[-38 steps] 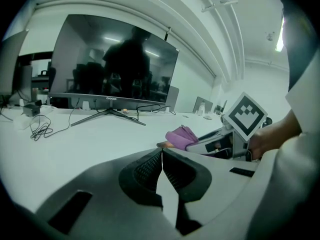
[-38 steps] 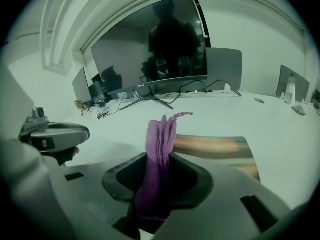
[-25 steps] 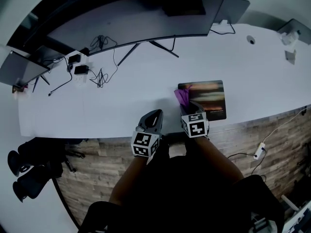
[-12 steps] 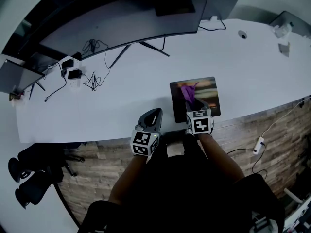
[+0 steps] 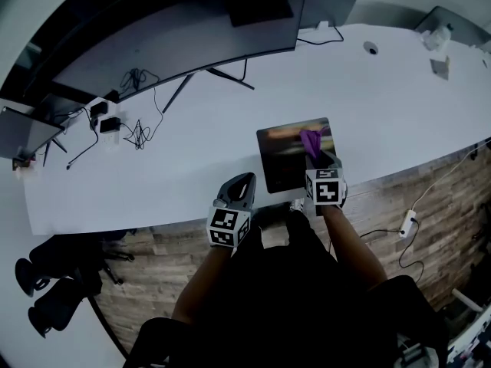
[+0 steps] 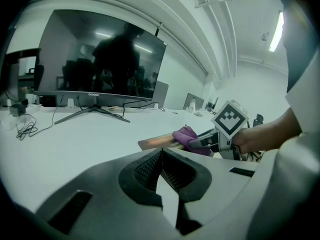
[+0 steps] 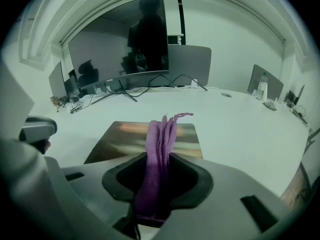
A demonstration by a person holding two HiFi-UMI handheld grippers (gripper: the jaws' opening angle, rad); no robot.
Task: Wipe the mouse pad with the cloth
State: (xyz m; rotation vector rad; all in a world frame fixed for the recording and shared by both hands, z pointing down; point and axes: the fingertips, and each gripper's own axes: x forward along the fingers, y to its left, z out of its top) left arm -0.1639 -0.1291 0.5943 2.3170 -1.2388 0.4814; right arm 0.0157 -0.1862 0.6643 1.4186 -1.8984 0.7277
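Right gripper (image 7: pixel 159 158): jaws clamped on bunched purple cloth (image 7: pixel 162 131), its free end laid on the right side of the dark rectangular mouse pad (image 7: pixel 120 141), apparently for wiping. Left gripper (image 6: pixel 161 154): jaws together, empty, idle at white desk (image 5: pixel 153 175) edge.

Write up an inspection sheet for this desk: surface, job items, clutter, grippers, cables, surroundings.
Surface: white curved desk; no marks seen.
Job's things: mouse pad flat near the front edge; purple cloth lying on its right part.
Clutter: small items at the far right, too small to name.
Grippers: right gripper shut on the cloth; left gripper shut, holding nothing, at the desk's front edge.
Cables: black tangle with adapters at the left; white lead on the floor at the right.
Surroundings: curved monitor along the back; wood floor.
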